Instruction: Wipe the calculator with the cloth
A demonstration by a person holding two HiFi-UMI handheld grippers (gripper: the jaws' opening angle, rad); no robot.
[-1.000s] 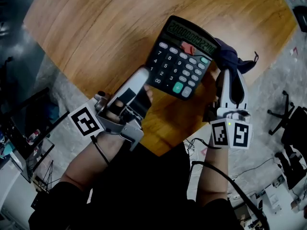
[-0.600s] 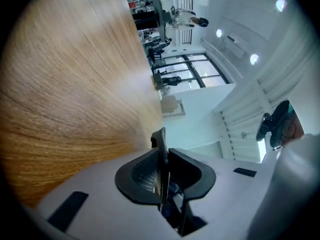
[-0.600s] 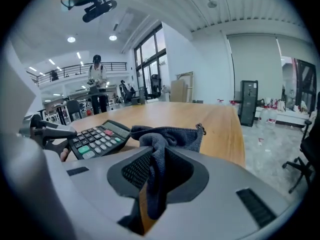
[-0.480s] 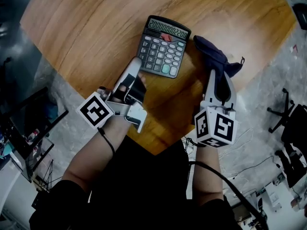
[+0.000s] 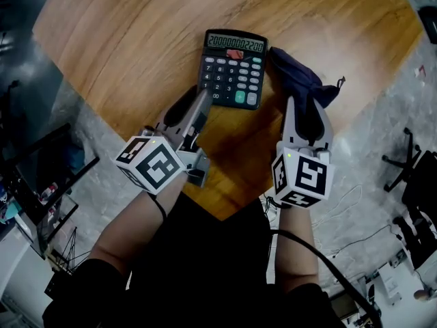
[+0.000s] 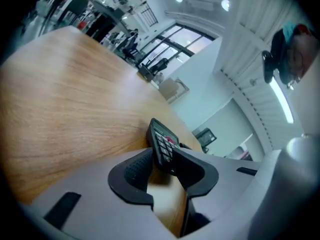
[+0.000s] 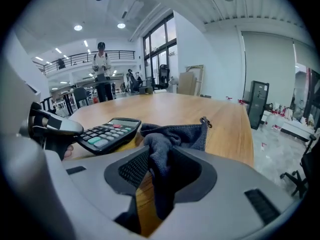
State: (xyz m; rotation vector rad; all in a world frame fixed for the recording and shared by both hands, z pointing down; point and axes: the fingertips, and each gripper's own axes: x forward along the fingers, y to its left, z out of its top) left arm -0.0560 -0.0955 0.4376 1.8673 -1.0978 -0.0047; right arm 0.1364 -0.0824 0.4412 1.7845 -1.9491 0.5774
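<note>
Calculator [image 5: 233, 68] now lies flat and face up on the table [image 5: 123, 39], display edge away from the person. A second ago it was up in the air, tilted toward the head camera and held by its near-left corner, with the cloth [image 5: 297, 77] bunched against its right edge. Half a second ago it was already down on the wood.

The left gripper [image 5: 196, 96] has followed it down and now sits low at the near-left corner. Its jaws are opening. In the left gripper view the calculator's edge shows in the gap at the tips, but the pads look clear of it, so I read this as a release.

The right gripper [image 5: 305, 108] has also dropped, and the cloth now rests on the table, touching the calculator's right side. These jaws are opening too. The right gripper view shows the dark cloth still draped through the gap, with wood visible beside it low down. The pads no longer seem to squeeze it.

Both things set down and both grips easing suggest the wiping pass is over and the task is near its end. If another pass is wanted, the calculator is steady on the table and the cloth is right beside it, needing only a fresh pinch.
</note>
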